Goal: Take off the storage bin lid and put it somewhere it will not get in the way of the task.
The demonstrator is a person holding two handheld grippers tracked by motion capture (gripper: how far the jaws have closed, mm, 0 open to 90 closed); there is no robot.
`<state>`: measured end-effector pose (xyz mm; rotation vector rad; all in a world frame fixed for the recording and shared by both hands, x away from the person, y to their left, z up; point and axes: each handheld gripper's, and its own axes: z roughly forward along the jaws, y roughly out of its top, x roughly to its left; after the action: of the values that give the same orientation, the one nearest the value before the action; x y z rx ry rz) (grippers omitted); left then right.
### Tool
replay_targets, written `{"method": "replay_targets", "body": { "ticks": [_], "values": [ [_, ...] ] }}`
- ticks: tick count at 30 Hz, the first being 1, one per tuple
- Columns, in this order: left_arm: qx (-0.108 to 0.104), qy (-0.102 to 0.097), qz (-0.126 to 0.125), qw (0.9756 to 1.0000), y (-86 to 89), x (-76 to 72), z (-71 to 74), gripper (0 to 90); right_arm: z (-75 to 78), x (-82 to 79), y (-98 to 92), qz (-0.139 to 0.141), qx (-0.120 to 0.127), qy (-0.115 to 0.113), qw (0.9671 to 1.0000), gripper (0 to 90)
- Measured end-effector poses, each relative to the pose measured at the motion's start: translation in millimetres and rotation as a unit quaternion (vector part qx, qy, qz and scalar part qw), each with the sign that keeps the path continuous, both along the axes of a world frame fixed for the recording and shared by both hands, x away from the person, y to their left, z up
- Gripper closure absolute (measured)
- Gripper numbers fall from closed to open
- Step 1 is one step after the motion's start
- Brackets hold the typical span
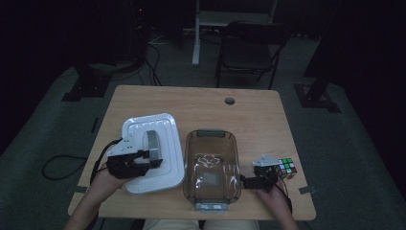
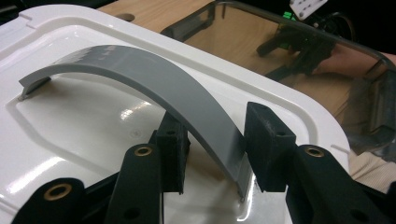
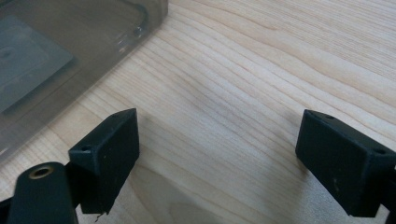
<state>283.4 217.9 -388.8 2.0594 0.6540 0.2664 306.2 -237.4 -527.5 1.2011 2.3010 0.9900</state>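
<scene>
We have the left gripper [image 1: 152, 160] over the near part of the white lid [image 1: 165, 132], which lies flat on the table [image 1: 258, 110] at our left, just beside the clear tinted container [image 1: 234, 158]; in the left gripper view its two black jaws stand either side of the grey arched handle [image 2: 154, 81], close to the end where the arch meets the lid. The right-hand pad [image 2: 268, 144] sits against the handle's edge, the other just beside it — whether both press firmly we cannot quite tell, but the jaws are drawn in narrowly around the strip, so we read it as grasping the handle. The lid rests on the table, not lifted, its far end toward the middle of the table.

The container stands open at the centre near edge, grey latches at its two short ends; nothing that we can make out lies inside.

Our right gripper [image 1: 249, 182] rests low at the container's right side, pointing toward its wall; in the right gripper view its jaws [image 3: 219, 158] stand wide apart over bare wood with nothing between them — released; the container's corner [image 3: 70, 51] shows at upper left.

A colour cube [image 1: 287, 167] sits on the table just to the right of the right gripper, apart from the container.
</scene>
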Motion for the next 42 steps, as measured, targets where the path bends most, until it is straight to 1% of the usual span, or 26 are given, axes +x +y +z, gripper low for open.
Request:
{"method": "replay_targets", "body": {
  "ticks": [3, 5, 9, 11, 13, 15, 16, 18, 23, 27, 34, 35, 38, 42],
  "values": [
    [-0.001, 0.002, -0.005, 1.0000, 5.4, 4.0, -11.8, 61.7, 0.0, 0.0, 0.0, 0.000, 0.000, 0.000, 1.0000, 13.3],
    [-0.006, 0.006, -0.008, 0.9999, 8.6, 7.0, -19.2, 61.7, 0.0, 0.0, 0.0, 0.000, 0.000, 0.000, 1.0000, 13.3],
    [-0.008, 0.013, 0.001, 0.9999, 14.6, 14.3, -32.7, 61.7, 0.0, 0.0, 0.1, 0.000, 0.000, 0.000, 1.0000, 13.3],
    [-0.010, 0.018, -0.003, 0.9998, 17.7, 17.9, -39.0, 61.8, -0.1, 0.0, 0.1, 0.000, 0.000, 0.000, 1.0000, 13.3],
    [-0.016, 0.022, -0.006, 0.9996, 20.6, 21.1, -47.3, 61.7, 0.0, 0.0, 0.1, 0.000, 0.000, 0.000, 1.0000, 13.3],
    [-0.018, 0.025, -0.012, 0.9995, 22.1, 23.7, -55.1, 61.7, 0.0, 0.0, 0.1, 0.000, 0.000, 0.000, 1.0000, 13.4],
    [-0.015, 0.028, -0.011, 0.9994, 22.3, 25.0, -58.7, 61.7, -0.1, 0.0, 0.1, 0.000, 0.000, 0.000, 1.0000, 13.3],
    [-0.005, 0.031, -0.012, 0.9994, 21.6, 27.6, -65.7, 61.7, 0.0, 0.0, 0.1, 0.000, 0.000, 0.000, 1.0000, 13.3],
    [-0.008, 0.050, -0.019, 0.9986, 18.9, 35.7, -82.2, 61.7, -0.1, 0.0, 0.1, 0.000, 0.000, 0.000, 1.0000, 13.4],
    [0.002, 0.057, -0.026, 0.9980, 12.6, 40.0, -93.1, 61.7, 0.0, -0.1, 0.1, -0.001, 0.000, 0.000, 1.0000, 13.3],
    [0.005, 0.072, -0.039, 0.9966, 3.0, 46.0, -106.8, 61.6, 0.0, -0.1, 0.1, 0.000, 0.000, 0.000, 1.0000, 13.3],
    [0.008, 0.073, -0.039, 0.9965, 1.5, 46.4, -108.4, 61.6, 0.0, 0.0, 0.0, 0.000, 0.000, 0.000, 1.0000, 13.3],
    [0.010, 0.077, -0.047, 0.9959, -2.5, 47.0, -112.8, 61.5, -0.1, 0.0, 0.1, 0.000, 0.000, 0.000, 1.0000, 13.3],
    [0.014, 0.080, -0.050, 0.9955, -6.2, 49.3, -116.8, 61.4, -0.1, 0.0, 0.0, 0.000, 0.000, 0.000, 1.0000, 13.3]
  ]
}}
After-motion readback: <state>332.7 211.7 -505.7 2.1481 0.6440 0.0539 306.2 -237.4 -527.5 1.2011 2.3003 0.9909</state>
